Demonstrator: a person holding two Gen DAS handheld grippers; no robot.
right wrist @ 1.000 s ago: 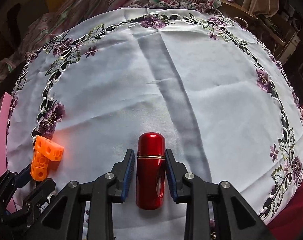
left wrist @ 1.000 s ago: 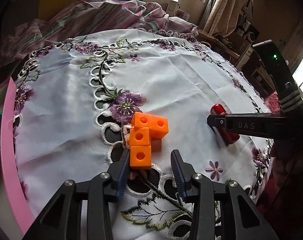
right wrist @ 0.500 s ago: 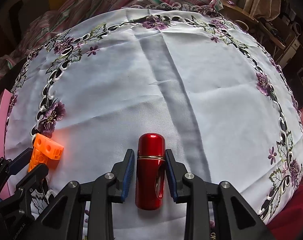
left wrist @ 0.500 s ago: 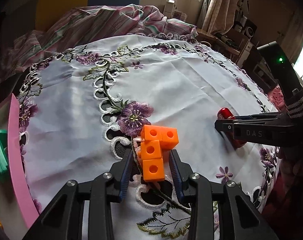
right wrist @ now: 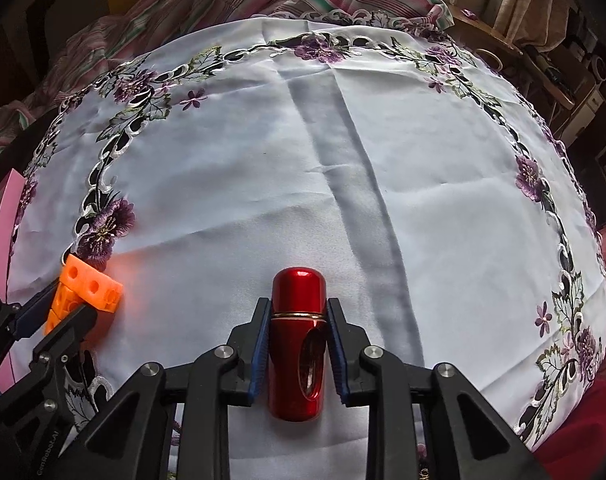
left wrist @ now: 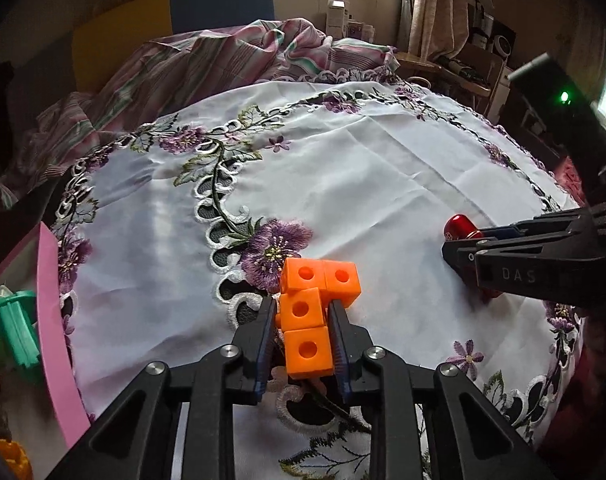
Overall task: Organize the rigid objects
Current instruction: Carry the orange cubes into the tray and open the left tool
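Note:
An orange piece of joined cubes (left wrist: 308, 320) lies on the white embroidered tablecloth (left wrist: 363, 184). My left gripper (left wrist: 301, 322) is shut on its near cubes, pads against both sides. The orange piece also shows at the left of the right wrist view (right wrist: 87, 288), between the left gripper's fingers. A shiny red capsule-shaped bottle (right wrist: 297, 344) lies lengthwise on the cloth. My right gripper (right wrist: 298, 316) is shut on it, pads touching its sides. In the left wrist view the bottle's tip (left wrist: 459, 226) sticks out past the right gripper.
A pink bin edge (left wrist: 57, 344) with green and orange toys (left wrist: 15, 332) stands at the left off the table. A striped blanket (left wrist: 231, 60) is bunched beyond the far edge. Shelves and boxes (left wrist: 479, 60) stand at the back right.
My left gripper moved forward around the orange cubes and closed on them. My right gripper stayed shut on the red bottle, hardly moving.

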